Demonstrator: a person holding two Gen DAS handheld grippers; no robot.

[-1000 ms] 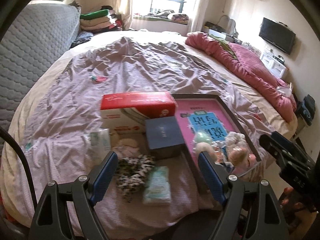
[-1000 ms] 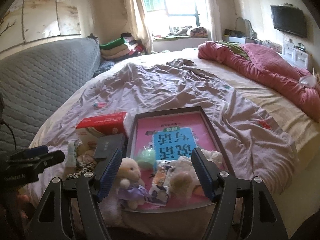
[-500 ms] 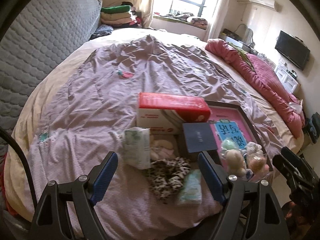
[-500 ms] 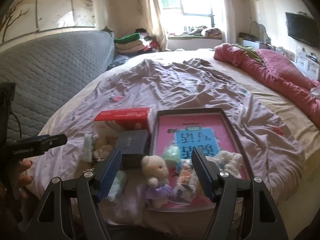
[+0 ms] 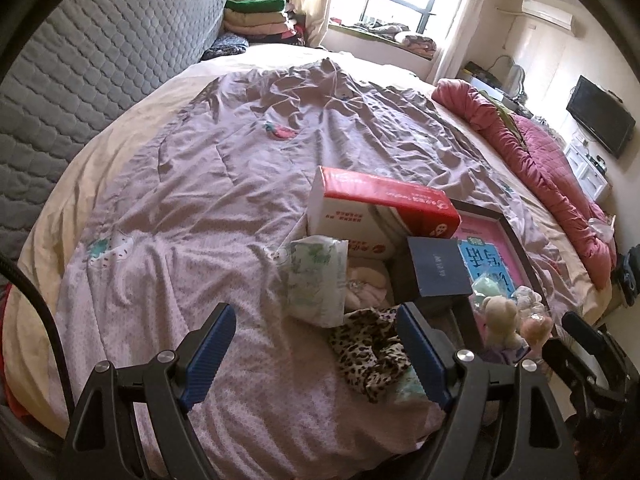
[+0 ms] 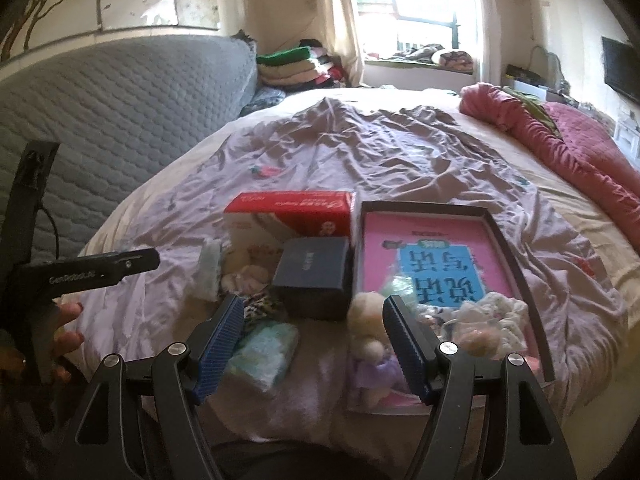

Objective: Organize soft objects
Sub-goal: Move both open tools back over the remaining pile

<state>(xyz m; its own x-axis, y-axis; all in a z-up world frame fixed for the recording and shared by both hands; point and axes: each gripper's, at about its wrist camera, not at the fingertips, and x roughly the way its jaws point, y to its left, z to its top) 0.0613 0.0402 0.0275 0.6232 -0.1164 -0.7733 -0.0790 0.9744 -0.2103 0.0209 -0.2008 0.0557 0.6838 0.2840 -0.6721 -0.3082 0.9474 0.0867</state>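
Soft things lie at the near edge of the bed: a white-green tissue packet, a leopard-print cloth, a pink soft piece and a mint packet. A cream plush bear leans on the near end of the dark tray, which holds a pink book and more small soft toys. My left gripper hovers open over the sheet, left of the leopard cloth. My right gripper hangs open above the mint packet and the bear, holding nothing.
A red-white box and a dark blue box stand behind the soft things. A purple sheet covers the bed, with a red quilt along the right and a grey padded headboard on the left. A hand holds the left gripper.
Both grippers have slid left along the bed's near edge and rolled a little, so boxes and tray now sit further right in both views. The jaws stayed equally wide.
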